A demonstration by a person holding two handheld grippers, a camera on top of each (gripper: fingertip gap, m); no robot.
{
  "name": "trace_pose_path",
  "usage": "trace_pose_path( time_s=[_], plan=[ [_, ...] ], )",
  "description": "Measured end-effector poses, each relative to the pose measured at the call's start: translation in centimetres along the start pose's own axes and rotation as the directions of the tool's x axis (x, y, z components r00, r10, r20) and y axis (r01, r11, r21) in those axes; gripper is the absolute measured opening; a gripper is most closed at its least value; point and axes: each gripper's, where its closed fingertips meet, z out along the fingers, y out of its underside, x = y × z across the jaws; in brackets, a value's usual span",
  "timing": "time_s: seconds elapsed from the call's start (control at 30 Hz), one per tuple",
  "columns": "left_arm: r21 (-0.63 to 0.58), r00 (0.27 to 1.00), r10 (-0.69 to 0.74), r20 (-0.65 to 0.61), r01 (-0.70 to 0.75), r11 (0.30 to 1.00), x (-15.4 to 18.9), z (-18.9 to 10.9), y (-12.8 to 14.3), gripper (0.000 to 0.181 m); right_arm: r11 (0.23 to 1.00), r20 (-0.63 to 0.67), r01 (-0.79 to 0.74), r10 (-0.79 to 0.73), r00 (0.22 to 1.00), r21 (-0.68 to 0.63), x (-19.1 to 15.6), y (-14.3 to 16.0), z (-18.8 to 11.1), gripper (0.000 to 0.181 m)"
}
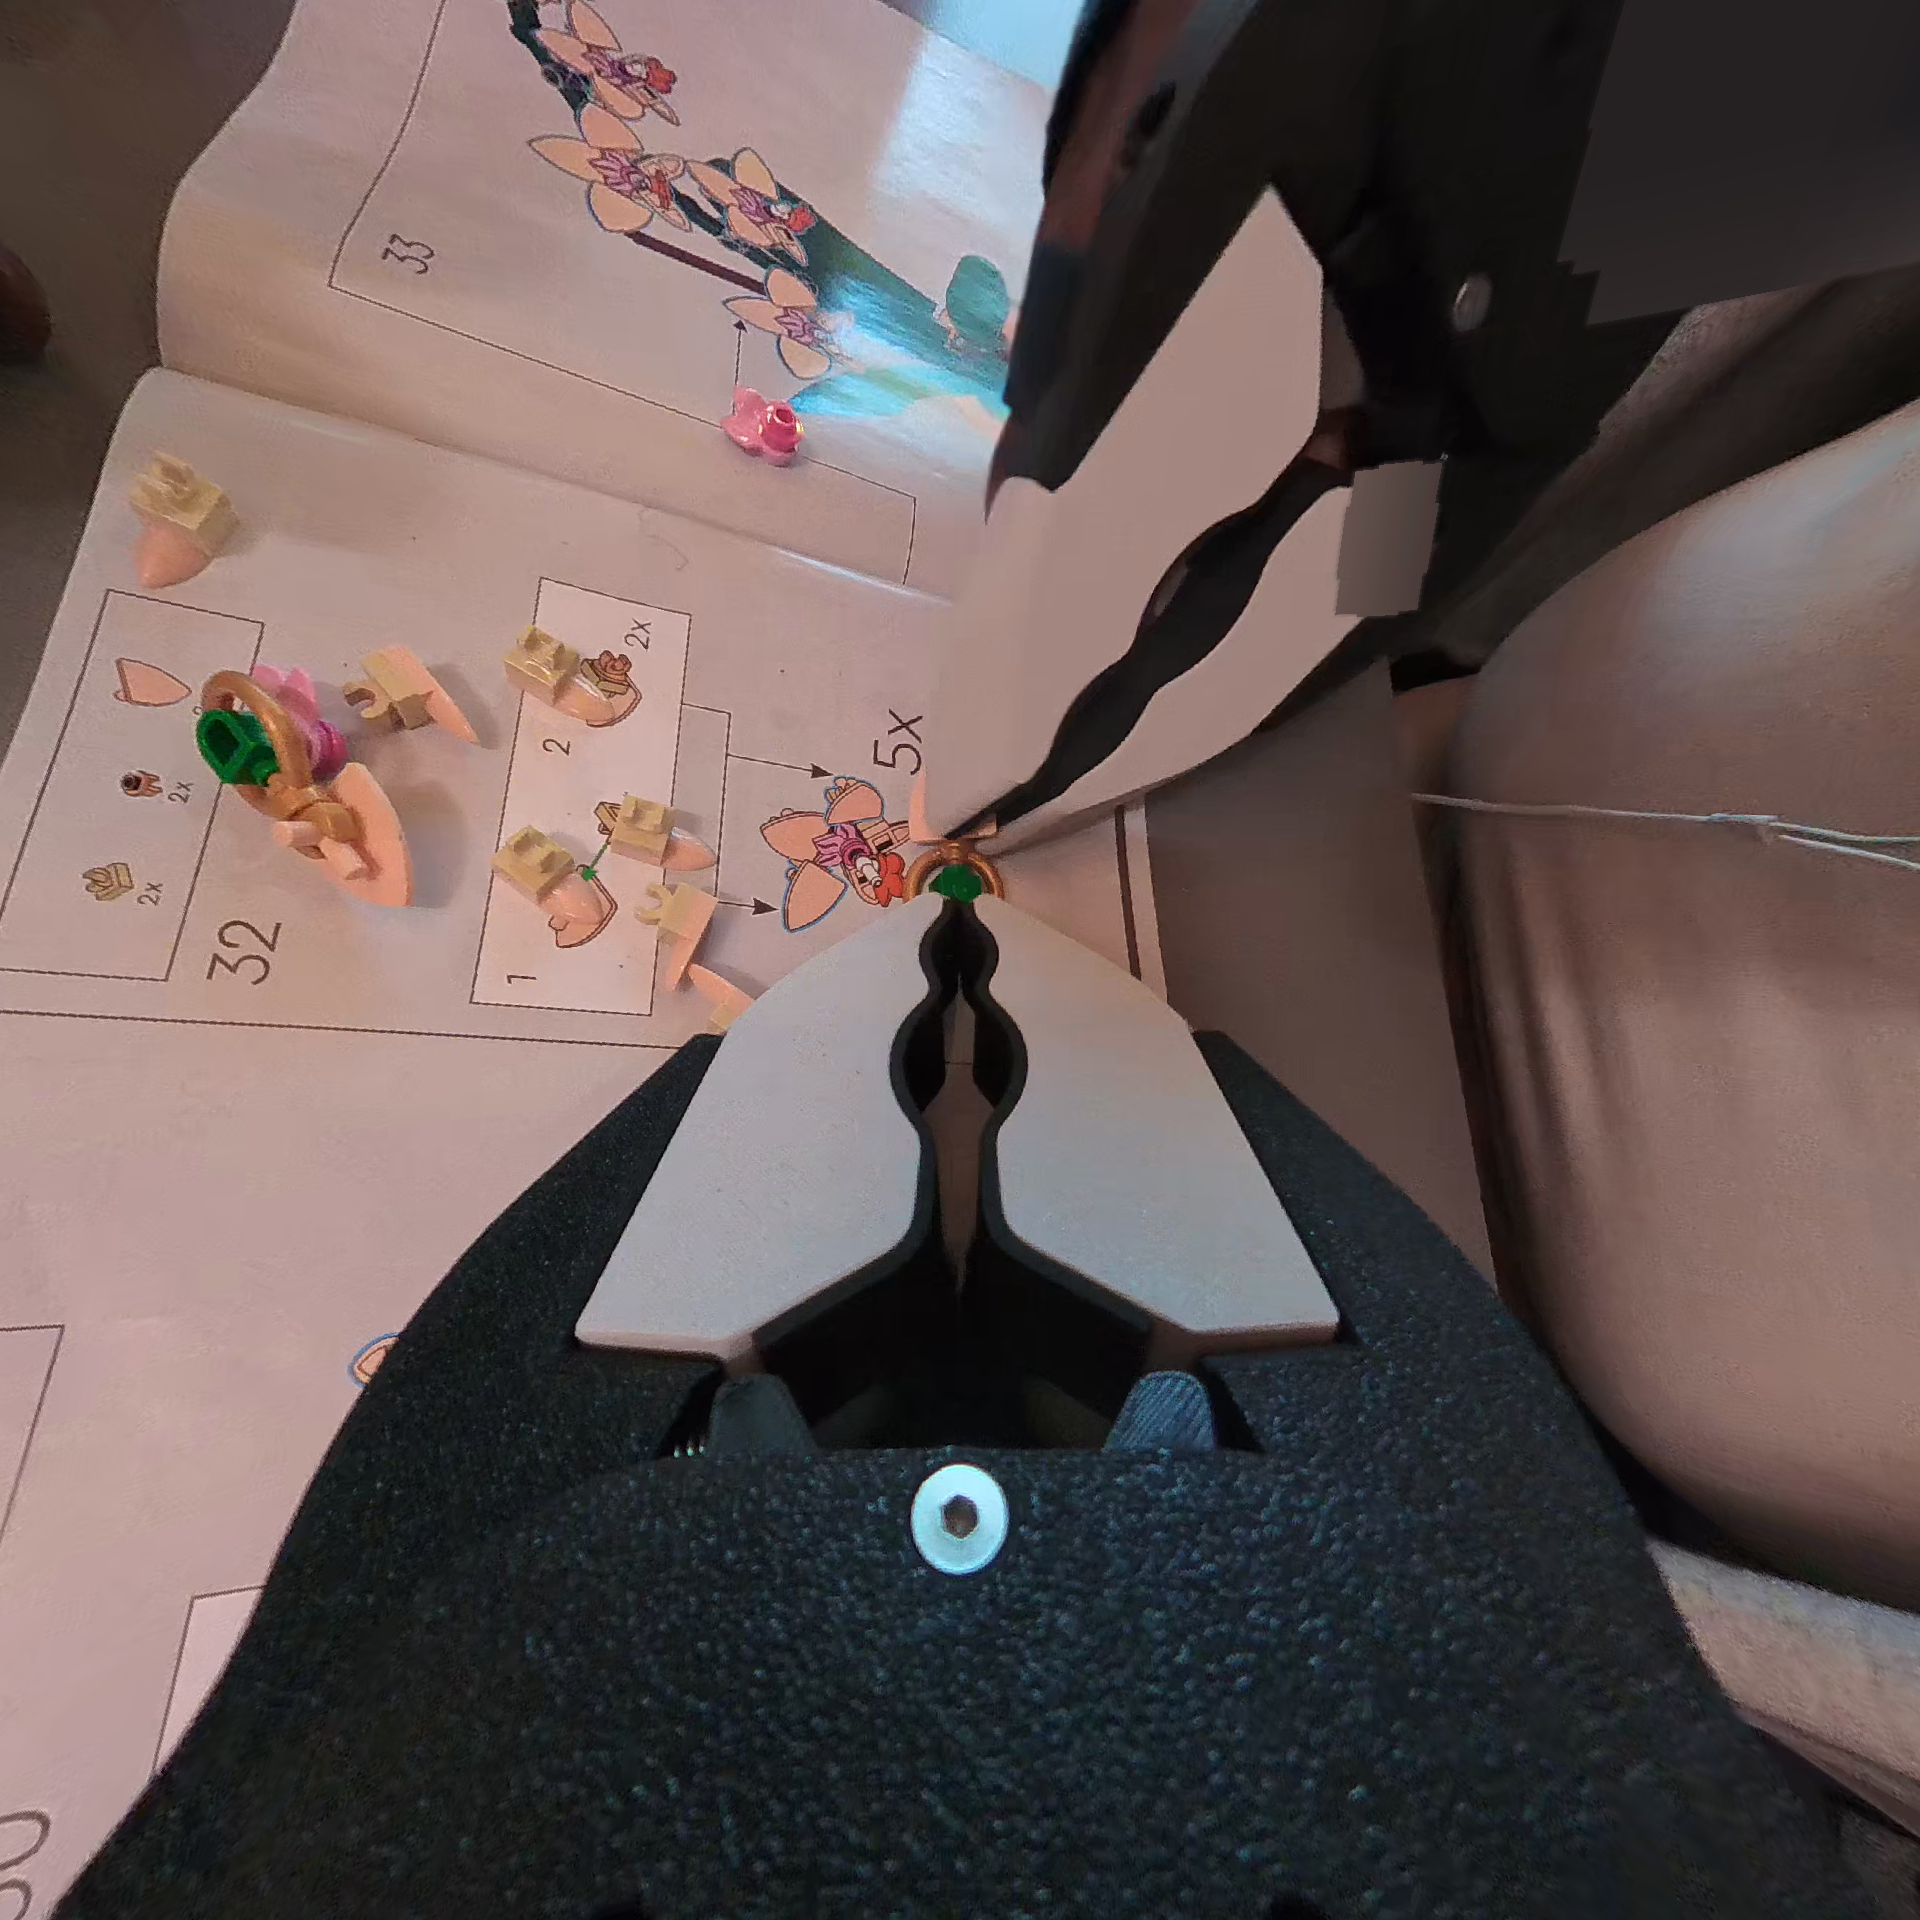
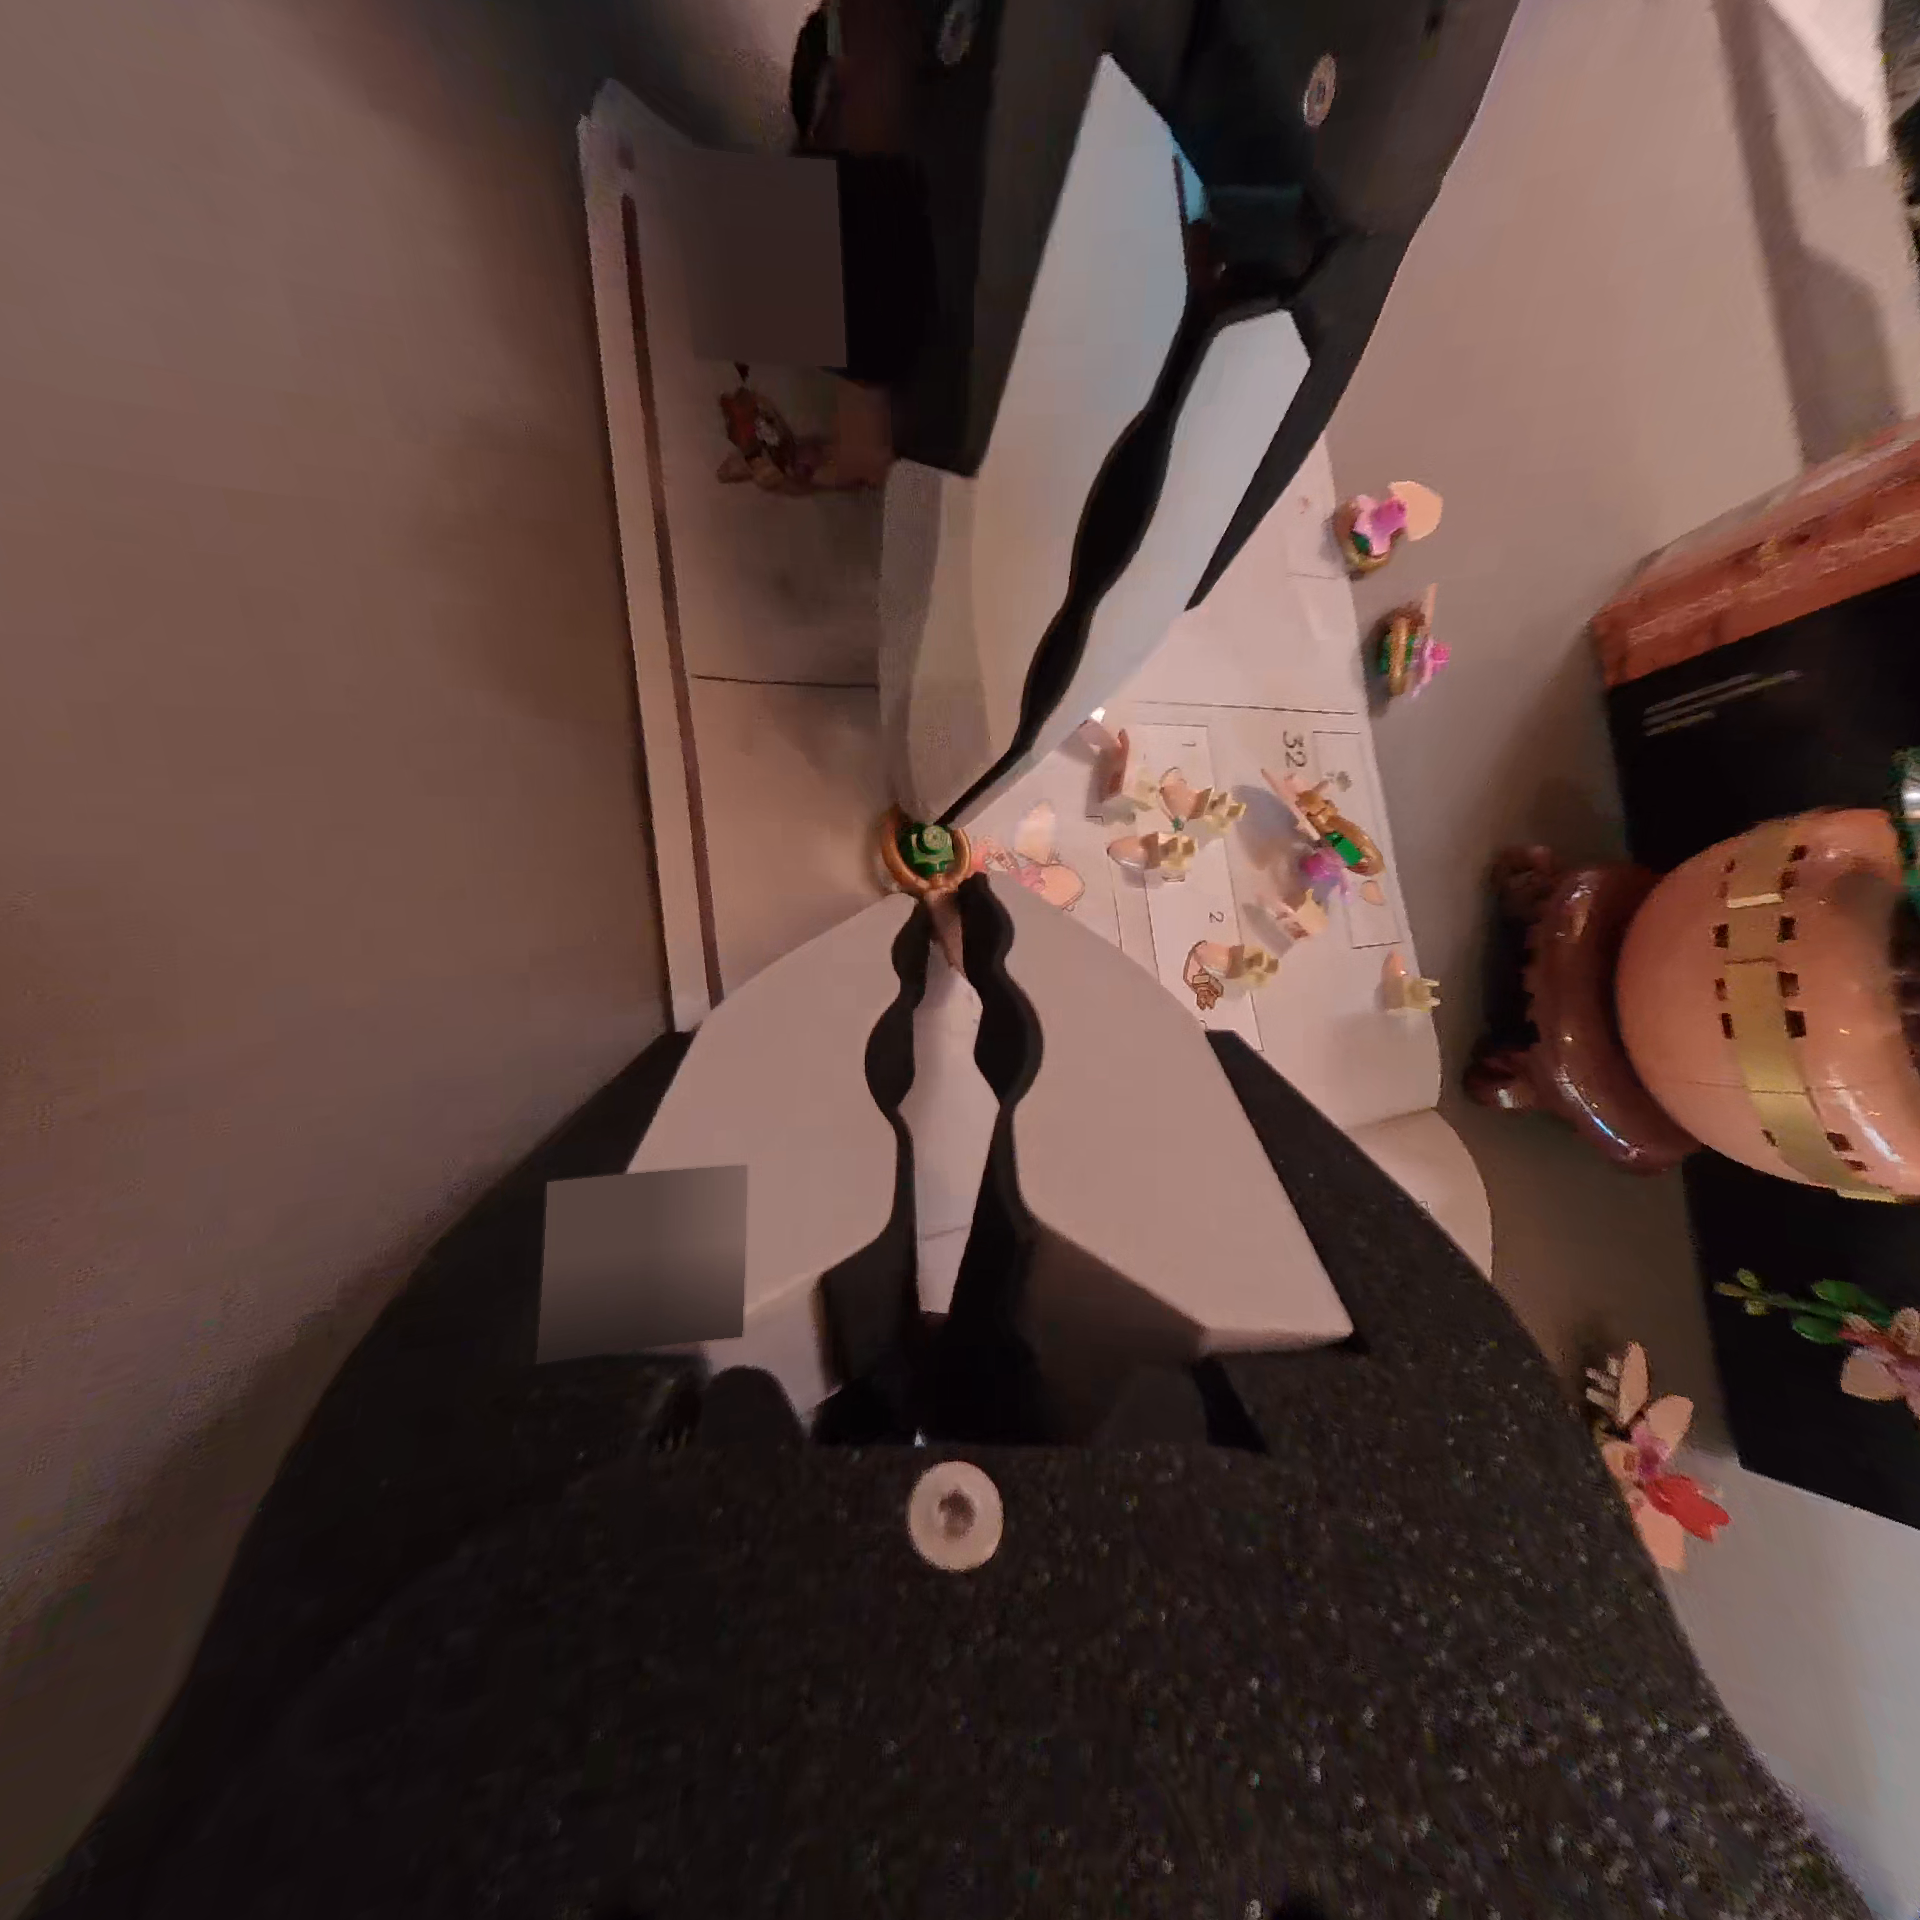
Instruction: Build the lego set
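A small gold ring piece with a green stud in it (image 1: 954, 881) is held in the air between both grippers, above the open instruction booklet (image 1: 312, 1143). My left gripper (image 1: 954, 912) is shut on it from below. My right gripper (image 1: 966, 831) comes in from the upper right and meets the same piece, with a peach petal edge (image 1: 920, 800) at its tips. In the right wrist view the ring piece (image 2: 925, 854) sits at the tips of my right gripper (image 2: 940, 914), shut on its stem. The left gripper (image 2: 935, 810) grips it from above.
Several loose tan-and-peach petal parts (image 1: 545, 665) and a half-built flower (image 1: 301, 779) lie on the booklet, with a pink blossom (image 1: 764, 424) farther up. To the right stand a tan vase (image 2: 1766, 1018) on a brown base, a dark box (image 2: 1766, 727), two part flowers (image 2: 1387, 525) and a finished flower (image 2: 1652, 1455).
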Motion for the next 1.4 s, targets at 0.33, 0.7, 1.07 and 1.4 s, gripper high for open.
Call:
trace_pose_path(
  time_s=[0.33,0.7,1.07,1.4],
  plan=[
    [0.009,0.998,-0.056,-0.02,0.056,0.998,0.0,0.0,-0.1,0.0,0.997,-0.084,0.033,-0.027,0.996,0.069,0.0,-0.1,-0.1,0.006],
    [-0.044,0.998,0.062,-0.005,-0.062,0.997,0.8,0.4,0.6,0.0,0.733,0.459,-0.678,0.624,0.633,-0.062,0.5,0.1,-1.6,0.024],
    [0.022,1.0,0.016,-0.02,-0.015,1.0,0.6,-0.2,-0.3,0.0,0.728,0.488,-0.663,0.65,0.583,-0.177,-0.8,0.4,-1.3,0.008],
    [0.005,0.992,0.126,0.018,-0.126,0.992,1.3,0.2,-0.4,0.0,0.899,0.321,-0.437,0.406,0.855,0.026,0.2,-0.4,-2.5,0.01]
  ],
)
